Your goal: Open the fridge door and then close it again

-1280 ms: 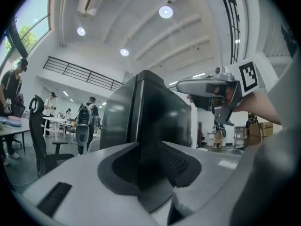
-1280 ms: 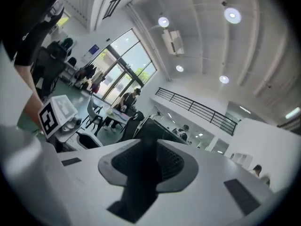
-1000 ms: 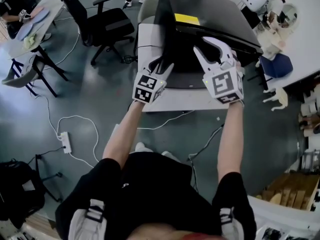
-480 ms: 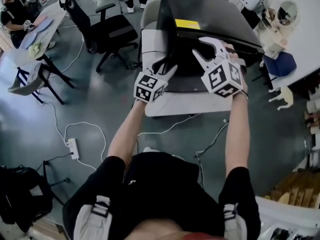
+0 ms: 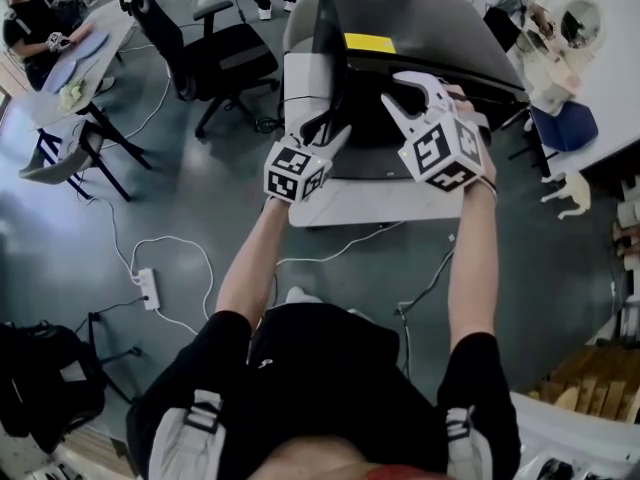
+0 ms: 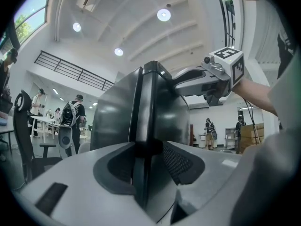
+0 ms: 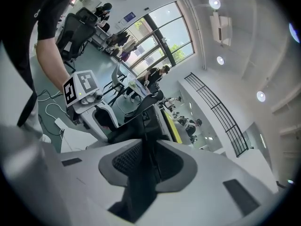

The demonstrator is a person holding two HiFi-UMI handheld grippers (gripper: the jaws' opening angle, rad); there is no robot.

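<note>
The black fridge door runs between both tongs: the left gripper straddles its edge, jaws wide and released, while the right gripper, jaws just closing, clamps the door higher up

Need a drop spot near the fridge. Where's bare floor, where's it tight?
Free: grey floor between the office chair, the power strip and the white platform; also the platform's bare front strip. Tight: right of the fridge, between platform, white table and toy animal; cables cross the floor before the platform.
</note>
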